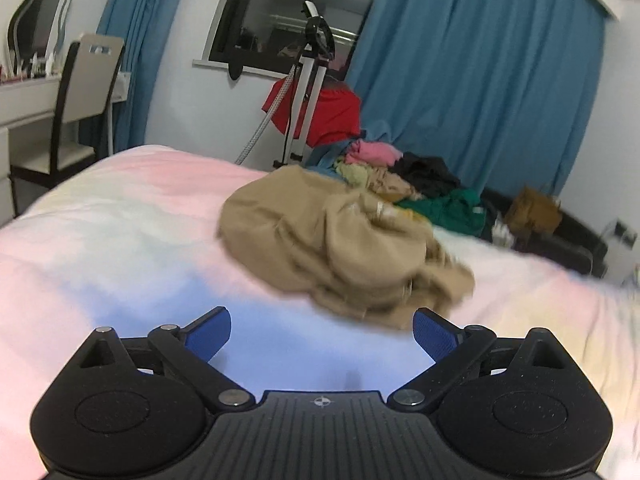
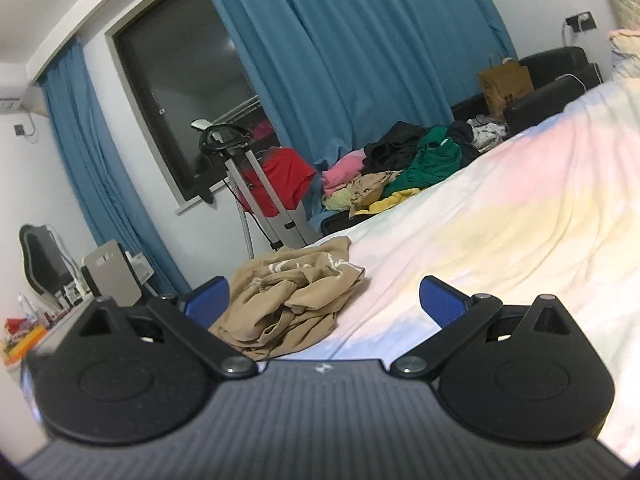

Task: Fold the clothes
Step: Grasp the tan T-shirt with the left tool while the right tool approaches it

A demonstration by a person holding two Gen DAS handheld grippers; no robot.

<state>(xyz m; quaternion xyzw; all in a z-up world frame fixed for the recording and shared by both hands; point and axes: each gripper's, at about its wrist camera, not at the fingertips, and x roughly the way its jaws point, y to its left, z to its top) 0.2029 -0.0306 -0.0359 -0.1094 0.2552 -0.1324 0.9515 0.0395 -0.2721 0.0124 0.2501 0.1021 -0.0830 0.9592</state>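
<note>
Bedspread [image 1: 120, 208] in pastel stripes carries a crumpled tan garment [image 1: 340, 240], bunched in a loose heap near the far edge and not folded. Left gripper [image 1: 322, 334] hangs just short of it with jaws spread wide, empty. Right gripper [image 2: 324, 300] is likewise spread and empty, the heap just beyond its left finger. The cloth looks light, soft and limp, so it should sag and slide rather than hold shape; a hem or shoulder seam would serve best, though none shows clearly. More clothes [image 2: 400, 172] lie piled beyond the bed
</note>
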